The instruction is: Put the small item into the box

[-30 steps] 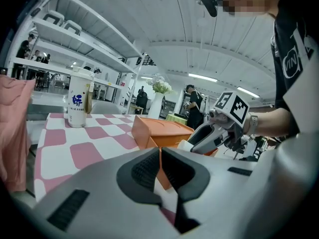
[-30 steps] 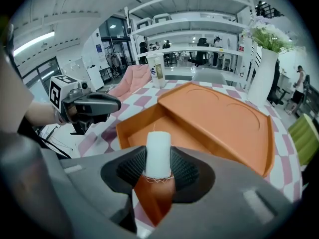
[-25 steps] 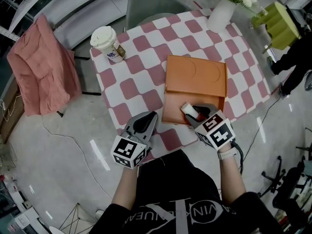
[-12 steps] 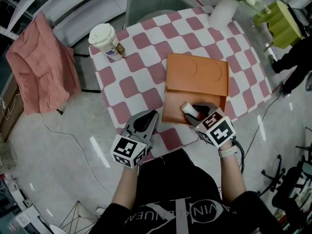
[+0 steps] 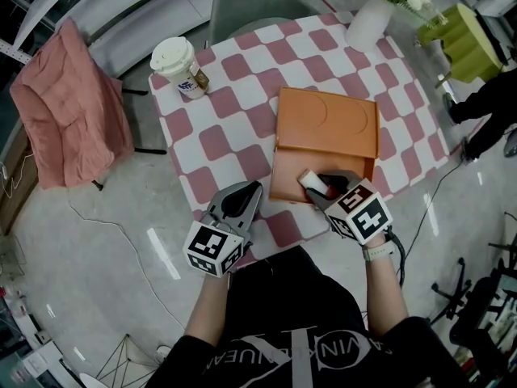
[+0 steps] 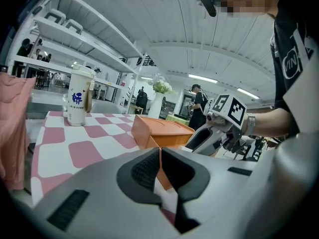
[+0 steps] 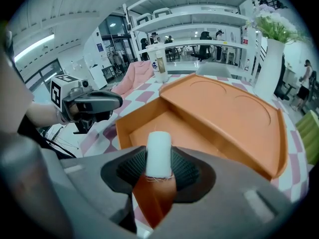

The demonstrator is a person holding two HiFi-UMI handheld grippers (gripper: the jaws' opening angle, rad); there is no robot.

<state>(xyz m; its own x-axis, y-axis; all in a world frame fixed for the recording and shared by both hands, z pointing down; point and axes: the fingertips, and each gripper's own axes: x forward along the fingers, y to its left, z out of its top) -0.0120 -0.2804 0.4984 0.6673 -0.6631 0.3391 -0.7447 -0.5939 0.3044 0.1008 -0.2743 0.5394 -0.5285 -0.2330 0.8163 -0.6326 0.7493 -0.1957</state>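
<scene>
An open orange box lies on the checkered table, its lid folded back on the far side. My right gripper hangs over the box's near part, shut on a small white cylindrical item that stands upright between the pads. In the right gripper view the box's orange floor shows just beyond the item. My left gripper sits at the table's near edge, left of the box, jaws shut with nothing held. In the left gripper view the box is ahead and the right gripper beside it.
A white lidded paper cup stands at the table's far left corner. A white vase with flowers is at the far right. A pink cloth drapes over a chair to the left. A grey chair stands beyond the table.
Almost nothing differs; the view has shifted slightly. Both grippers hold their places, the right one still over the box with the item.
</scene>
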